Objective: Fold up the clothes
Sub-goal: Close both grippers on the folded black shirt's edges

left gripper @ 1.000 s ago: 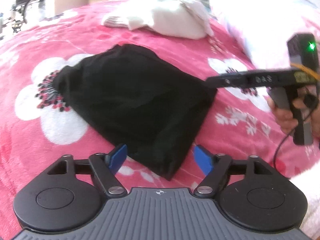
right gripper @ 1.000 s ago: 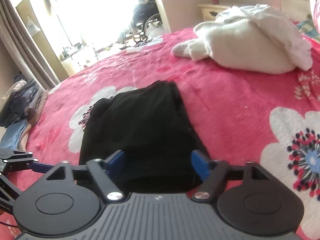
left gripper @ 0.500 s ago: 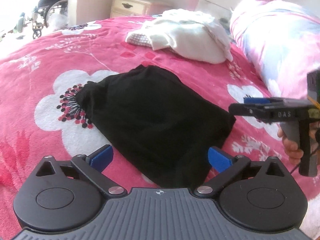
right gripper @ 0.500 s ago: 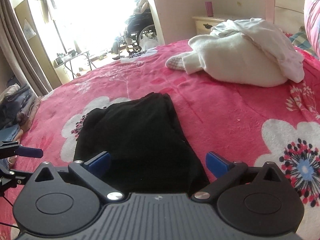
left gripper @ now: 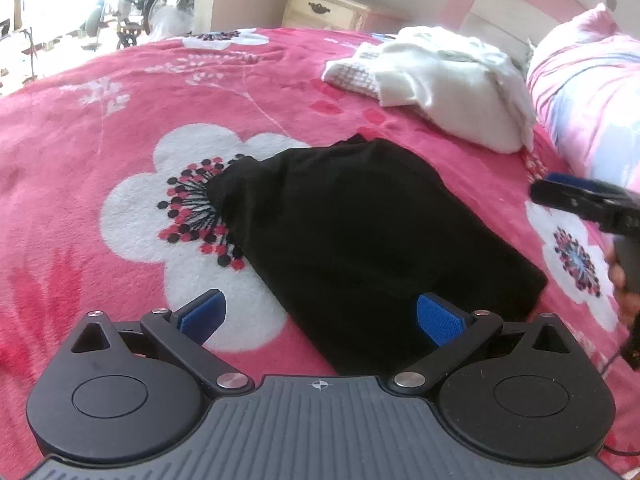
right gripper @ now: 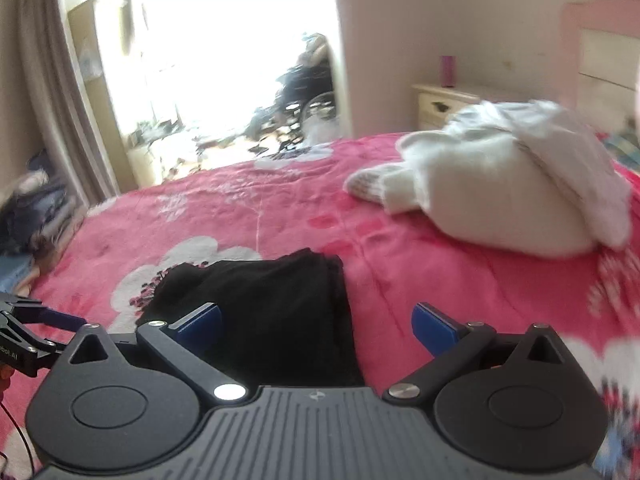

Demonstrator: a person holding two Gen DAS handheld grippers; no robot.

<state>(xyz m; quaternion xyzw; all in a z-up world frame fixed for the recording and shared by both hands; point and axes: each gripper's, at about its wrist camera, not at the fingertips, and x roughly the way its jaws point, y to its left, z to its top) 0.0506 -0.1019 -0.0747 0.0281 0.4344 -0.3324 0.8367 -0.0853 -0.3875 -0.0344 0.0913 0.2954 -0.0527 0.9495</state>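
A folded black garment point(left gripper: 360, 232) lies flat on the pink flowered bedspread point(left gripper: 120, 120). My left gripper point(left gripper: 320, 314) hangs wide open above its near corner, blue pads apart and empty. In the right wrist view the same black garment point(right gripper: 272, 312) sits low and left of centre, and my right gripper point(right gripper: 316, 322) is wide open over its near edge, holding nothing. The right gripper's arm point(left gripper: 588, 204) shows at the right edge of the left wrist view; the left gripper's tip point(right gripper: 32, 320) shows at the left edge of the right wrist view.
A heap of white clothes point(left gripper: 448, 84) lies farther up the bed, also seen as white clothes point(right gripper: 500, 184). A pink and blue pillow point(left gripper: 592, 92) lies at the right. A cream nightstand point(left gripper: 324, 10) stands behind the bed. Stacked clothes point(right gripper: 32, 216) sit off the bed's left side.
Both grippers opened wider and drew back from the black garment, which now lies flat and free. The views tilted up, showing more of the room.
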